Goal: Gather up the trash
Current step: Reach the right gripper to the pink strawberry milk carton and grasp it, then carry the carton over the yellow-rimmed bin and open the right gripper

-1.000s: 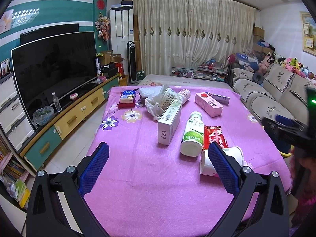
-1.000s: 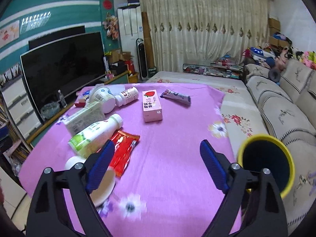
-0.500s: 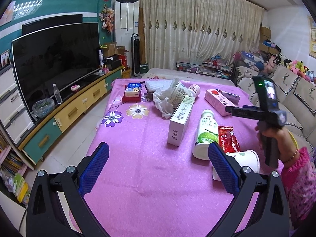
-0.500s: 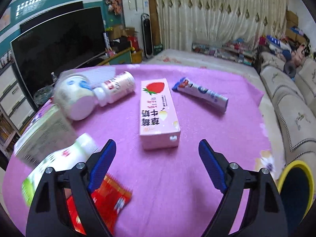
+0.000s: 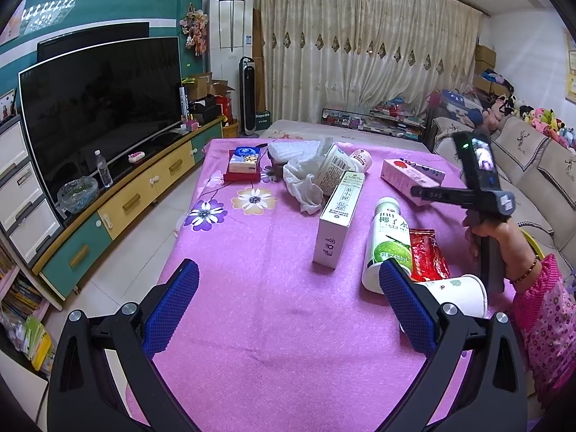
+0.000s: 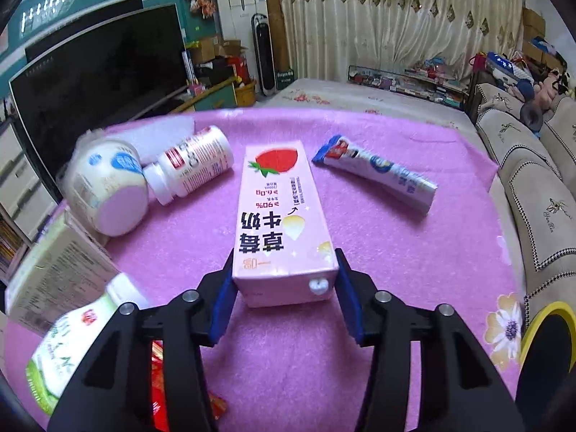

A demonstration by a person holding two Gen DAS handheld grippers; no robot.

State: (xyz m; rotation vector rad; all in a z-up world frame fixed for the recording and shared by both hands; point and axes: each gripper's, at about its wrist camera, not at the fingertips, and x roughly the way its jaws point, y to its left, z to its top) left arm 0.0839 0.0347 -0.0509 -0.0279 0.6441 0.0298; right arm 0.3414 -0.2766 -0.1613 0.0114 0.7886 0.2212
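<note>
A: Since collecting starts with the biggest piece, where is the milk carton (image 6: pixel 284 223)?

B: Centre frame, flat on the pink tablecloth (image 6: pixel 378 270). Right gripper (image 6: pixel 284 288) has just been closing; pads bracket its near end, seemingly touching.

A: Handling?

B: Probably light, crushable card; grip the side walls gently. Left gripper (image 5: pixel 288 309): wide apart, holding nothing.

Right gripper (image 6: pixel 284 280) just closing, pads against pink milk carton (image 6: pixel 280 216) sides; carton flat on pink cloth (image 6: pixel 396 262).
</note>
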